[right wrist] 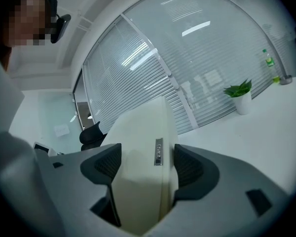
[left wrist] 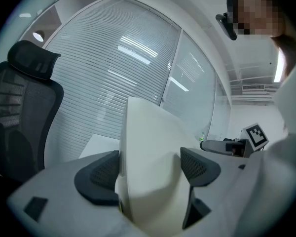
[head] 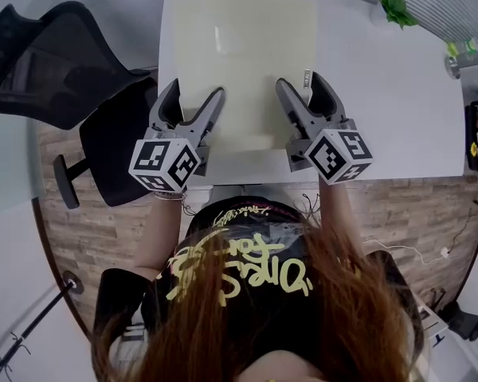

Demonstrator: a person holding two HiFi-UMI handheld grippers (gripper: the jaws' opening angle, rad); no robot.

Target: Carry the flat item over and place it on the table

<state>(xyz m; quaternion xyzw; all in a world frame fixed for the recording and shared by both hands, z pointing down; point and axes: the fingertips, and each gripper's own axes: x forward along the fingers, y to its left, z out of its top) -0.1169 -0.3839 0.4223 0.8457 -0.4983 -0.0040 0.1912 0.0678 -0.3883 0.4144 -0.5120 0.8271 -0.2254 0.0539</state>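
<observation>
**A:** What have the claws got?

**B:** Both are clamped on the near edge of the flat item (head: 247, 54). The left claw (head: 195, 92) grips its near-left part. The right claw (head: 299, 82) grips its near-right part, beside a small metal fitting (right wrist: 159, 152) on the side edge. Each claw's pads press the cream panel from both faces.

**A:** Where is the panel?

**B:** It reaches away from the person, over the left part of the white worktop (head: 398, 94). I cannot tell whether its far end touches the surface.

**A:** Which step is this, then?

**B:** I'd judge the carry is about done and the placing is in hand. The next move calls for lowering both claws evenly so the panel settles flat. After that, both should open together and draw back toward the person. The office chair (head: 56, 70) stands off to the left. The potted plant (head: 397, 6) sits at the far right, well apart from the panel, so neither should get in the way.
</observation>
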